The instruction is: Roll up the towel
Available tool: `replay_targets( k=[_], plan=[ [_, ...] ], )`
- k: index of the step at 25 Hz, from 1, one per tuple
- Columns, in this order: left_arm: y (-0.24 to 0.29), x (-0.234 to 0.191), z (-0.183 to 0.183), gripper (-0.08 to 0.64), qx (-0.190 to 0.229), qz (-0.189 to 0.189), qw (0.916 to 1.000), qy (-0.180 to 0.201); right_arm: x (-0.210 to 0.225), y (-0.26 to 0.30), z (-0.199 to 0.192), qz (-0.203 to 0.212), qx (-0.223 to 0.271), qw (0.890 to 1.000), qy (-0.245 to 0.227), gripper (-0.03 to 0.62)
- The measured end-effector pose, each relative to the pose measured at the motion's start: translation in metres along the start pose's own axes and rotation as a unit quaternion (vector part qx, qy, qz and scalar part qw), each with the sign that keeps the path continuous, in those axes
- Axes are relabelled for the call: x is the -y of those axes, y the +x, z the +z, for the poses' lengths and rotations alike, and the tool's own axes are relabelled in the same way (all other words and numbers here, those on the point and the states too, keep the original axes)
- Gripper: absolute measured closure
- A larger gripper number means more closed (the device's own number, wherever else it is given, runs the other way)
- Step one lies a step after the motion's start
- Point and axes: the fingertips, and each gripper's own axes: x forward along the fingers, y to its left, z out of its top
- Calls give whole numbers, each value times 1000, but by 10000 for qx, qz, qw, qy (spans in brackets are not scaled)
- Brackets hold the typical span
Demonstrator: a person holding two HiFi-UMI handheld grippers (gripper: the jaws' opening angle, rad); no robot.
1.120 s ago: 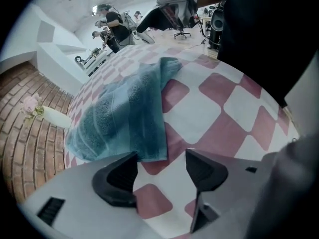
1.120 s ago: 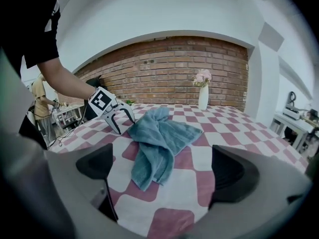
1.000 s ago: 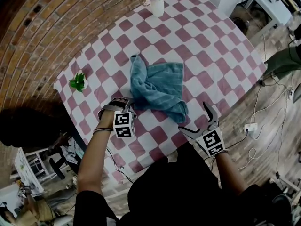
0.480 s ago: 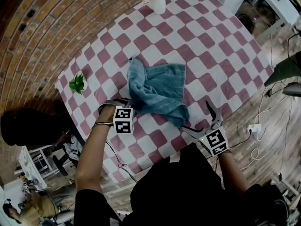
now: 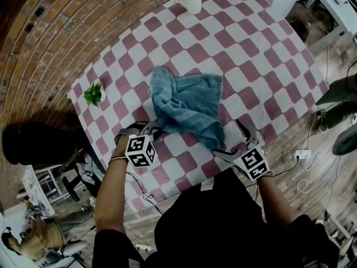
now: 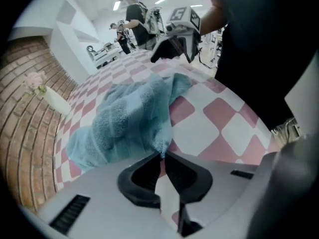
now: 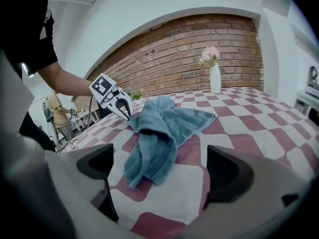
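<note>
A crumpled teal towel (image 5: 187, 108) lies on the pink-and-white checked table (image 5: 251, 54). My left gripper (image 5: 153, 128) stands at the towel's near left edge, pointing steeply down. In the left gripper view its jaws are closing, and the left gripper (image 6: 163, 156) pinches the hem of the towel (image 6: 124, 123) at its tips. My right gripper (image 5: 227, 137) is open at the towel's near right corner. In the right gripper view the right gripper (image 7: 159, 168) has its jaws wide apart, and the end of the towel (image 7: 159, 128) lies a little ahead of them, untouched.
A white vase (image 5: 192, 1) with pink flowers stands at the table's far edge. A small green plant (image 5: 93, 95) sits near the left corner. The near table edge runs just below both grippers. Cables and a power strip (image 5: 304, 152) lie on the floor at right.
The left gripper's jaws have closed onto the towel's near left edge. The right gripper has moved slightly in and down toward the towel's near right corner.
</note>
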Motion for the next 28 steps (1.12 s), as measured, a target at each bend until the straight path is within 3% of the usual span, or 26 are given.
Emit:
replay_targets(
  k=[2,6,11,14,19,24,28],
  plan=[
    [-10,-6,3,531,325,235,9981,-475,-3,1,-2,101,-59,9999,-17,8],
    [-35,-18,11,531,851,804,9860,-1185,-5,1,-3,243,-121,9996,-105,9],
    [-74,-36,28,531,1350,1475,9650,-1695,-7,2,5,401,-69,9989,-226,42],
    [-101,-49,37,531,1688,1868,9471,-1988,-5,6,10,459,-34,9987,-234,66],
    [-136,-62,46,531,2085,2342,9249,-2151,7,14,8,443,-83,9990,65,131],
    [-173,-70,49,531,2734,2621,8910,-2504,-4,18,1,588,-234,9976,264,252],
    [-197,-69,57,531,2873,2764,8881,-2286,-21,18,-9,673,-401,9963,342,370]
  ],
)
